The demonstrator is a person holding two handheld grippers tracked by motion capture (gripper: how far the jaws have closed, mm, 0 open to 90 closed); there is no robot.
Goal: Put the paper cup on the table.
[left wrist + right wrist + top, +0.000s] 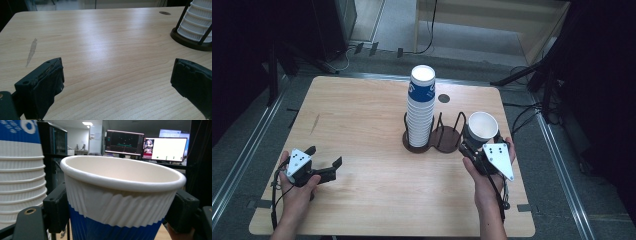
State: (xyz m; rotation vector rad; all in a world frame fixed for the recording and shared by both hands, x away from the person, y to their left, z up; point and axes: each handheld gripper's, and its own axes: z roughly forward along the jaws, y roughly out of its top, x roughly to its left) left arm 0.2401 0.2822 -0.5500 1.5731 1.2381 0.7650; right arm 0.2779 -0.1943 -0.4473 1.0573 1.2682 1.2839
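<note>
- The left hand-held gripper (323, 161) sat low over the near left part of the counter (372, 170), its jaws wide apart with bare wood between them.
- The right hand-held gripper (474, 145) was at the near right, clamped on a cup (482, 127); in the right gripper view the pads (57, 207) pressed the cup's ribbed wall from both sides.
- The cup stood upright, mouth up, white above and blue below, just right of the rack (439, 137) and above the counter's right side.
- The dark wire rack stood mid-counter, beyond both grippers.
- A tall stack (421, 107) of nested cups rose from its left ring; the middle ring (446, 136) held none.
- Past the stack, a small dark disc (443, 98) lay in the counter's far side.
</note>
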